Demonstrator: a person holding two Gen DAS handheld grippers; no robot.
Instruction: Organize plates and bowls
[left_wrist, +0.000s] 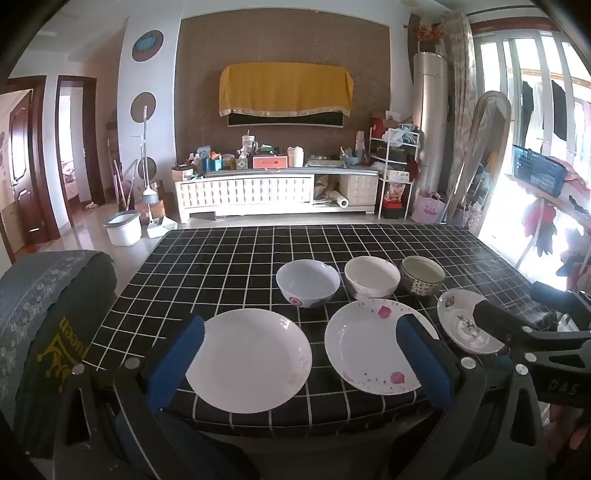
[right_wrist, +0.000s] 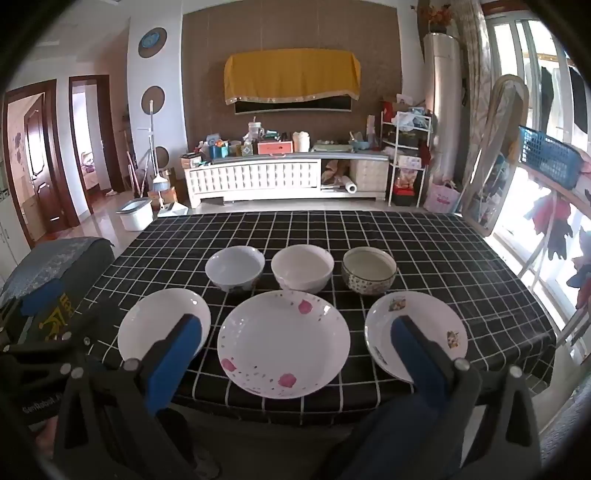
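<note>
Both my claws hang spread wide and empty over the table's near edge. My left gripper (left_wrist: 299, 363) has blue padded fingers (left_wrist: 177, 363) that look soft and matte on hard black frames; between them, at 12 o'clock, lies the plain white plate (left_wrist: 248, 360), round, glossy and shallow. My right gripper (right_wrist: 295, 360) frames the petal plate (right_wrist: 283, 343), a smooth white disc speckled with pink petals, also at 12 o'clock and not touched. At its 2 o'clock sits the smaller pictured plate (right_wrist: 424, 328), partly behind my right finger. Beyond the plates stand three round bowls in a row: the pale blue bowl (right_wrist: 235, 268), the white bowl (right_wrist: 302, 268) and the patterned bowl (right_wrist: 368, 271). All rest on the black grid tablecloth (right_wrist: 461, 258). Both tools point level, forward across the table.
</note>
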